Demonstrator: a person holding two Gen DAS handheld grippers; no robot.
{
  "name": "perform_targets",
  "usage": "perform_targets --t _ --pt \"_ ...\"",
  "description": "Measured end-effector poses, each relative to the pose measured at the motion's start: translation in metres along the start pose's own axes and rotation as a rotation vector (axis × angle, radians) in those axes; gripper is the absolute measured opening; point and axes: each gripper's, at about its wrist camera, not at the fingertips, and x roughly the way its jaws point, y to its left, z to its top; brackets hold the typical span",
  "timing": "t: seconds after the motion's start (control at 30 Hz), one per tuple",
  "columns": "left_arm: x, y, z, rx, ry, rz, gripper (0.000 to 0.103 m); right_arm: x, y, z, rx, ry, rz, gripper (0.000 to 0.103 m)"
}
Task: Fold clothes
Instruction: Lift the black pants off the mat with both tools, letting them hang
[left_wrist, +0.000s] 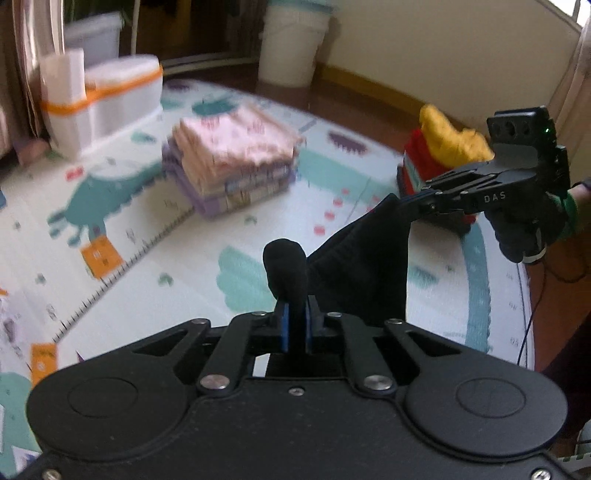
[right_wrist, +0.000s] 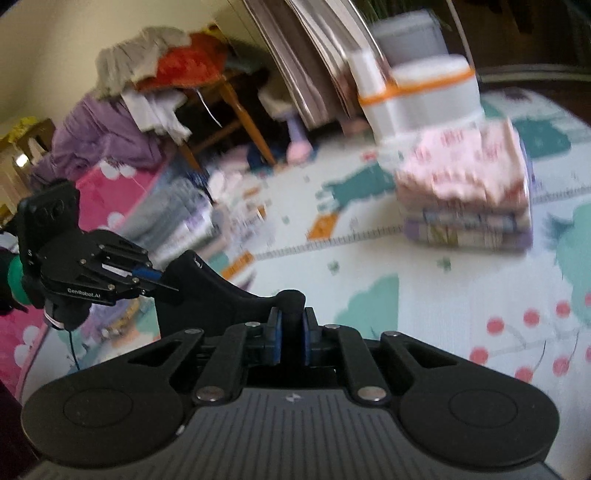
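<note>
A black garment (left_wrist: 364, 254) hangs stretched in the air between both grippers, above the patterned play mat (left_wrist: 155, 206). My left gripper (left_wrist: 296, 325) is shut on one bunched corner of it, which sticks up between the blue pads. My right gripper (left_wrist: 413, 201), held by a gloved hand, is shut on the other corner at the right. In the right wrist view the right gripper (right_wrist: 291, 332) pinches the black garment (right_wrist: 218, 295), and the left gripper (right_wrist: 162, 280) grips its far end at the left.
A stack of folded pink and purple clothes (left_wrist: 232, 162) lies on the mat ahead. A red and yellow pile (left_wrist: 439, 151) sits at the right edge. White and orange boxes (left_wrist: 103, 99), a white bucket (left_wrist: 291, 44) and an unfolded clothes heap (right_wrist: 147, 92) stand around.
</note>
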Motion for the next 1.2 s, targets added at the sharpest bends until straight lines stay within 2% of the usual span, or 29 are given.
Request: perform_targets --t 0.3,0.43,0.7,0.9,1.0,1.1,1.2 --pt "-0.049 -0.032 0.029 0.051 -0.135 -0.008 0.005 -0.049 0.026 0.044 -0.086 -0.155 0.018 0.013" --pt "-0.057 -0.059 0.036 0.082 -0.155 -0.053 0.005 -0.075 0.034 0.057 -0.127 -0.198 0.013 0.012" --pt "-0.065 -0.115 0.058 0.106 -0.204 -0.192 0.005 -0.143 0.056 0.059 -0.242 -0.238 -0.031 0.012" --pt "-0.075 -0.138 0.087 -0.007 -0.249 -0.338 0.005 -0.196 0.065 0.064 -0.246 -0.353 -0.084 0.012" --pt "-0.080 -0.138 0.096 -0.064 -0.262 -0.375 0.005 -0.211 0.068 0.070 -0.242 -0.420 -0.083 0.012" --pt "-0.077 -0.131 0.093 -0.091 -0.252 -0.347 0.005 -0.188 0.064 0.078 -0.246 -0.382 -0.080 0.012" --pt "-0.058 -0.112 0.071 -0.154 -0.188 -0.280 0.005 -0.166 0.060 0.085 -0.250 -0.345 -0.077 0.012"
